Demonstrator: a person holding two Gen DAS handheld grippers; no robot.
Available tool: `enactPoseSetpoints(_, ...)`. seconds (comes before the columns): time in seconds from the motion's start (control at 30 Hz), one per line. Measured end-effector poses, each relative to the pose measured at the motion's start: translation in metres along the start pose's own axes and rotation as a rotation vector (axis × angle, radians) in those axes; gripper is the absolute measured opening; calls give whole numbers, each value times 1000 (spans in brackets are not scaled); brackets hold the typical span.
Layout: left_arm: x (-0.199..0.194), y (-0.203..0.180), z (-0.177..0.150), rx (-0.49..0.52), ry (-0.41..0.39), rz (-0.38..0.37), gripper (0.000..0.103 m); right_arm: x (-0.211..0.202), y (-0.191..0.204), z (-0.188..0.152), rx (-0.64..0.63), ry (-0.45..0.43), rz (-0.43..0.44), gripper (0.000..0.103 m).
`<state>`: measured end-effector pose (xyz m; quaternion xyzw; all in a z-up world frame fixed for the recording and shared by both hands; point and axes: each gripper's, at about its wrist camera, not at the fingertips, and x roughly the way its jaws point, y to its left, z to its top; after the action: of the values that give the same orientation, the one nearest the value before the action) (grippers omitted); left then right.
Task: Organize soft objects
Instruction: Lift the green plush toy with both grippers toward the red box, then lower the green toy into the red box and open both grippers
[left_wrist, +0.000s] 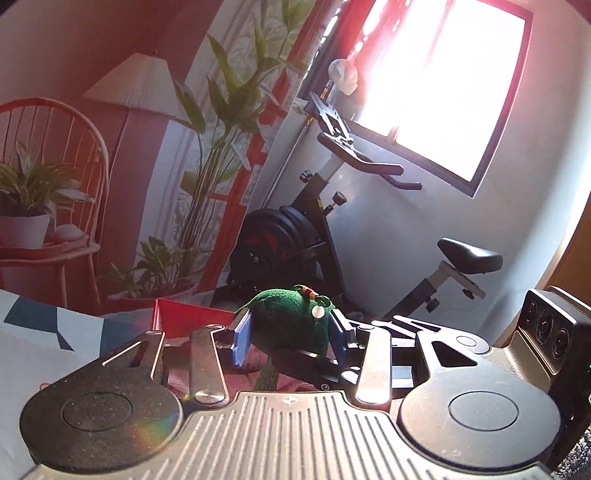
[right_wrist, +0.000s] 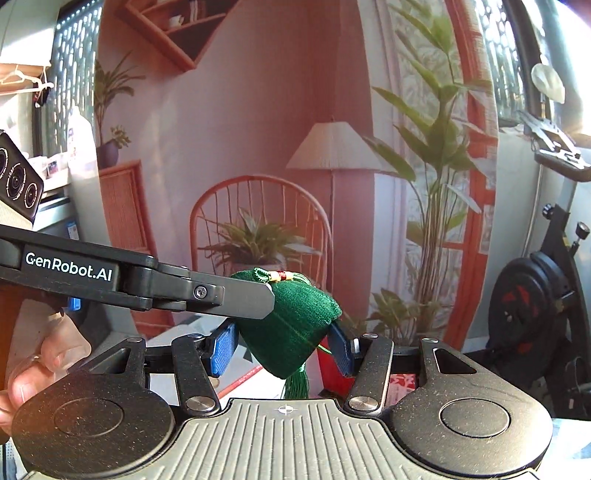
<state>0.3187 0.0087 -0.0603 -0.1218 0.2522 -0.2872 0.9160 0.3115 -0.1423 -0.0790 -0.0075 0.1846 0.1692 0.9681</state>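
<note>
A green velvet pouch (left_wrist: 291, 321) with a beaded loop and a green tassel is held up in the air. My left gripper (left_wrist: 291, 336) is shut on it, blue pads pressing both sides. In the right wrist view the same pouch (right_wrist: 295, 328) sits between my right gripper's (right_wrist: 284, 350) blue pads, which touch its left and right sides. The left gripper's arm (right_wrist: 147, 284) reaches in from the left and its finger covers the pouch's upper left. Both grippers hold the pouch at once.
A red box (left_wrist: 184, 314) stands below and behind the pouch on a patterned bed cover (left_wrist: 44, 332). An exercise bike (left_wrist: 332, 229) stands by the bright window. A printed backdrop with chair, lamp and plants hangs behind.
</note>
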Motion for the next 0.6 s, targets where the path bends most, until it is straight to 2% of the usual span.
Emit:
enactPoseSetpoints(0.23,25,28,-8,-40,47,27,45,38,-8,-18,18,67,0,49)
enactPoseSetpoints(0.6,56,57,-30,-71,174,71,45,78,-18,-50,81,218,-20,52)
